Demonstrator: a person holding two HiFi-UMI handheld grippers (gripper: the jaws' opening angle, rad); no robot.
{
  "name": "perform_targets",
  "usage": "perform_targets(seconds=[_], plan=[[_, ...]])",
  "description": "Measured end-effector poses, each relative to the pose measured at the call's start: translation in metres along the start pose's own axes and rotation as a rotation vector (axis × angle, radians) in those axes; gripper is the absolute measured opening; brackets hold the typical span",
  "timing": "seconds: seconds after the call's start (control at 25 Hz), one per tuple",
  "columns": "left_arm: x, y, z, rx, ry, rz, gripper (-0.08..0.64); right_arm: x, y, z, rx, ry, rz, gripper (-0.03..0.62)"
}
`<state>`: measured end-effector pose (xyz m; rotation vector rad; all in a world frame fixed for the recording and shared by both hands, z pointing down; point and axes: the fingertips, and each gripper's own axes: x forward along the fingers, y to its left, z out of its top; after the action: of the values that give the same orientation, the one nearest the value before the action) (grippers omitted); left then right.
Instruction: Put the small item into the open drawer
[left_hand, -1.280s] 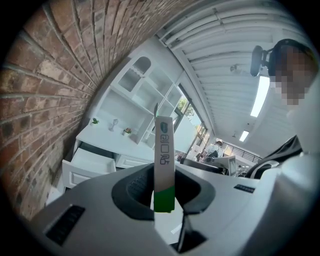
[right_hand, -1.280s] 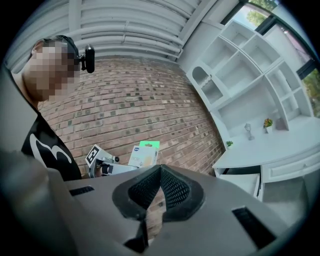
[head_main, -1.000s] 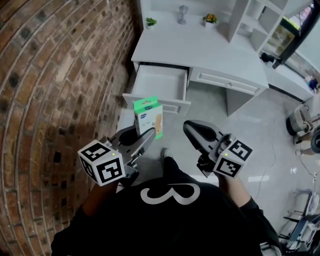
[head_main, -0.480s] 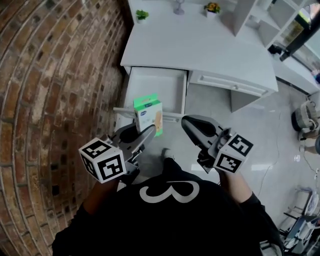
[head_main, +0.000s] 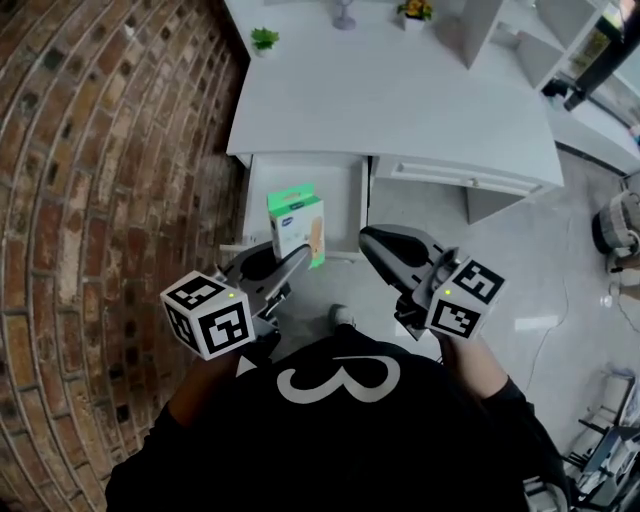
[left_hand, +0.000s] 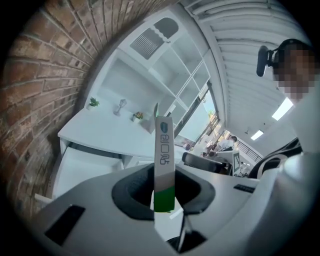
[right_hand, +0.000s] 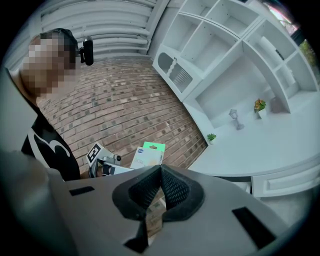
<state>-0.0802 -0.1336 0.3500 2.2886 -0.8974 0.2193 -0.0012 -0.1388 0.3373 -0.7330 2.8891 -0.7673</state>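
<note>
Brick wall (head_main: 90, 150), white desk (head_main: 400, 100), small potted plant (head_main: 264, 40), grey floor (head_main: 540, 260)

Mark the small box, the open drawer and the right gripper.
small box (head_main: 296, 222), head view, its front face.
open drawer (head_main: 300, 172), head view, bare floor inside.
right gripper (head_main: 370, 238), head view, tip of its closed jaws.

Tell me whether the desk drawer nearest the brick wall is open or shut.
Open. The head view shows the drawer pulled out from under the desk top, white inside exposed; the neighbouring drawer sits flush.
</note>
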Motion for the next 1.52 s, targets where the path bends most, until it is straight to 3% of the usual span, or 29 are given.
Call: perform_targets(seconds=[0.6,1.12,1.52], plan=[[0.03,0.039,0.008,0.121,0.085,0.085,0.083,0.008,-0.033,0.01,-0.036,0.041,-0.055,0.009],[0.068,0.082,-0.021,0.221,0.296,0.125,0.083,0.01,-0.064,0.002,-0.009,0.063,-0.123,0.009],[0.121,0.118,-0.044,0.209,0.436,0.107,0.083,0.008,-0.109,-0.003,0.049,0.073,-0.186,0.009]])
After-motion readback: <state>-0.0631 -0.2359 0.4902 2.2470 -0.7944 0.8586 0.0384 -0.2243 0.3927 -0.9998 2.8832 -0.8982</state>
